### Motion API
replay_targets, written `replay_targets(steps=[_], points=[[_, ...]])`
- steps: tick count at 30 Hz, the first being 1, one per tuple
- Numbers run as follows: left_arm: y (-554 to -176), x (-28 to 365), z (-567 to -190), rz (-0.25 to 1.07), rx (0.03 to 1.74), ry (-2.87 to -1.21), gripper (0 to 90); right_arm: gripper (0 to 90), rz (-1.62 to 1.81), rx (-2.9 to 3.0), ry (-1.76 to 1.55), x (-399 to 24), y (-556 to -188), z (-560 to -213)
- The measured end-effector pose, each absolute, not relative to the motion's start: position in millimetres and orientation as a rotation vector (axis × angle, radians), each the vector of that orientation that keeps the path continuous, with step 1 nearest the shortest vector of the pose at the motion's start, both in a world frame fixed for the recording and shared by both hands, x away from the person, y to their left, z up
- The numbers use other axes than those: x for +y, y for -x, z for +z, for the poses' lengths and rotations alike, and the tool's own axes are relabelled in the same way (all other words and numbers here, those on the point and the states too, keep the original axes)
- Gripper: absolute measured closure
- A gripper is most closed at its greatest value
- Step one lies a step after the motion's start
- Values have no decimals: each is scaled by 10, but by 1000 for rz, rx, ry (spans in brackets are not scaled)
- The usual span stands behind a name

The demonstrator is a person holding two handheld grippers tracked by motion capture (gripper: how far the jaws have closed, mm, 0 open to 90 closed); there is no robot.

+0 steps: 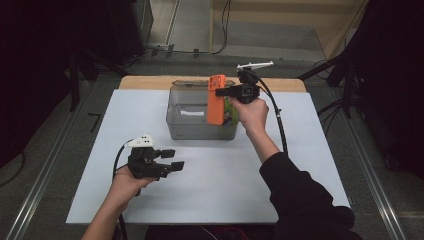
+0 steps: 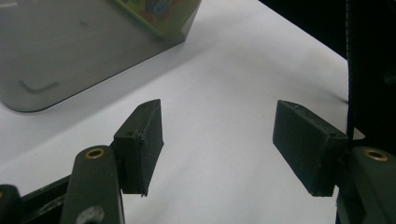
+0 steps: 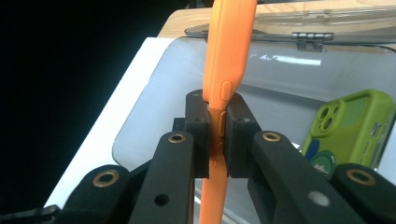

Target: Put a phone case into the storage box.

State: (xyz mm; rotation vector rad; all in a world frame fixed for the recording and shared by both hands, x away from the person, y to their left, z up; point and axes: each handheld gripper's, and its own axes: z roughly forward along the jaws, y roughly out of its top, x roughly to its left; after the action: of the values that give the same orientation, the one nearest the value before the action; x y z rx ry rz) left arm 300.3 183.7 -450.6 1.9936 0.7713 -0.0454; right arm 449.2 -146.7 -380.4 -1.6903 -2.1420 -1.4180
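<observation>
Right gripper (image 1: 226,92) clamps the orange phone (image 1: 216,100) upright over the clear box (image 1: 186,131), its lid (image 3: 327,23) hinged back. Placing looks well along: lowering and letting go remain. Left gripper (image 1: 170,160) hovers before the box with jaws apart, nothing between them. Inside the box, the right gripper view shows a green phone case (image 3: 348,128), probably leaning on the wall, which the high view barely reveals.

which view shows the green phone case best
The right gripper view: the green phone case leans inside the clear bin, camera cutout and sticker plain. The high view shows a green sliver behind the orange phone case; the left gripper view shows its corner.
</observation>
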Motion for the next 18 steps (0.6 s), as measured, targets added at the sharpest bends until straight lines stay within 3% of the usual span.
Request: replay_targets(steps=[18], points=[[-3008,1846,-4507,-43,770,-1995,338,802,-1316,-2179,1749,-1436,-4596,-3969]])
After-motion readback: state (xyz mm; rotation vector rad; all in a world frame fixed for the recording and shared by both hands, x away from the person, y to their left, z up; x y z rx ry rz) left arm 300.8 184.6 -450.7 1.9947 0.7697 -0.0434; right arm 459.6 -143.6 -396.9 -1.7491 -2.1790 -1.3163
